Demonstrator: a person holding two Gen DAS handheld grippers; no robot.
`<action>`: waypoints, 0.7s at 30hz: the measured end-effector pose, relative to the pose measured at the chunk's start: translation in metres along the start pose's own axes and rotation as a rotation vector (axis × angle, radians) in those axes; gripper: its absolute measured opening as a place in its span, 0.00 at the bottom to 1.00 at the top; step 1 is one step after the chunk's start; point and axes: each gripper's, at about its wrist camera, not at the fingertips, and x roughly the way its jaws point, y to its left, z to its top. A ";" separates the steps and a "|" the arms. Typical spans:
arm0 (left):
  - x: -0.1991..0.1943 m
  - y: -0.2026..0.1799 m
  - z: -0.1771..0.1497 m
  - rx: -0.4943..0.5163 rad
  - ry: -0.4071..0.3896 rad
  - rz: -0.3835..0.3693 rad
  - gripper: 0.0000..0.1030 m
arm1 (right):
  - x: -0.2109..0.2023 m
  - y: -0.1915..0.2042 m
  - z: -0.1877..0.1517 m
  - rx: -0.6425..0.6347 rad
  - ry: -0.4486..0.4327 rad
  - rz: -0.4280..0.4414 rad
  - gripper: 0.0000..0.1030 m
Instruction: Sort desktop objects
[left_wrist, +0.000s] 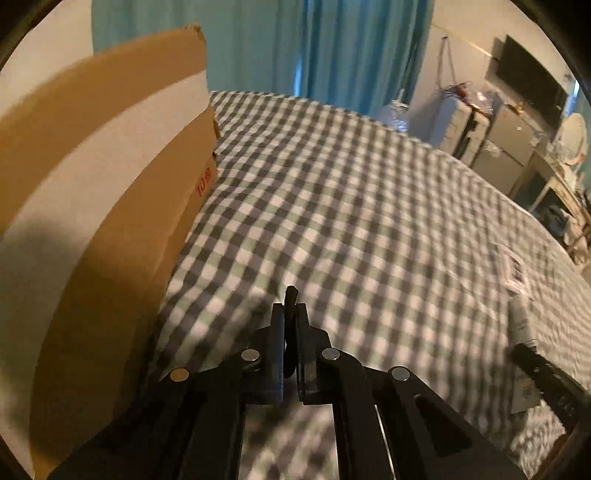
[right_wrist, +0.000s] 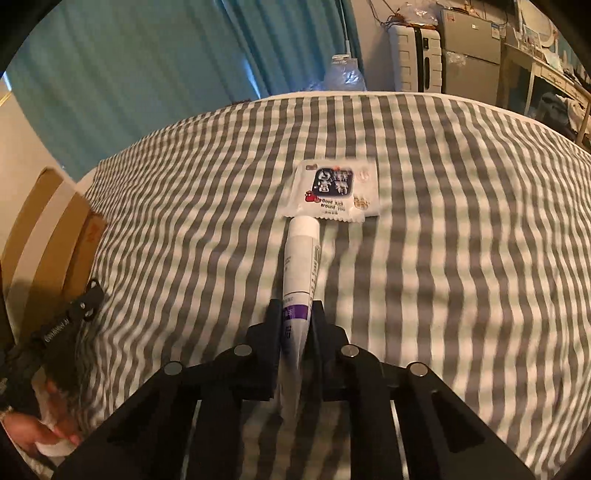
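My left gripper (left_wrist: 290, 314) is shut on a thin black cord-like object (left_wrist: 291, 297) whose tip sticks up between the fingers, just right of a cardboard box (left_wrist: 110, 192). My right gripper (right_wrist: 295, 310) is shut on a white tube with a purple band (right_wrist: 300, 266), cap pointing away, held over the checked bedcover (right_wrist: 443, 258). A white wet-wipe packet (right_wrist: 334, 190) lies on the cover just beyond the tube's cap. The tube (left_wrist: 522, 328) and packet (left_wrist: 515, 267) also show at the right edge of the left wrist view.
The box also shows at the left edge of the right wrist view (right_wrist: 48, 236), with the left gripper's body (right_wrist: 70, 317) beside it. Teal curtains (left_wrist: 295, 44) hang behind the bed. Suitcases and a cabinet (right_wrist: 443, 48) stand at the far right.
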 end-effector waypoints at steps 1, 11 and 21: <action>-0.007 0.000 -0.003 0.008 -0.002 -0.007 0.04 | -0.003 0.001 -0.004 -0.004 0.003 0.003 0.13; -0.081 -0.001 -0.023 0.043 -0.007 -0.033 0.04 | -0.080 0.002 -0.039 0.006 -0.025 0.081 0.13; -0.142 -0.012 -0.042 0.123 -0.049 -0.031 0.04 | -0.138 0.025 -0.071 -0.043 -0.035 0.097 0.13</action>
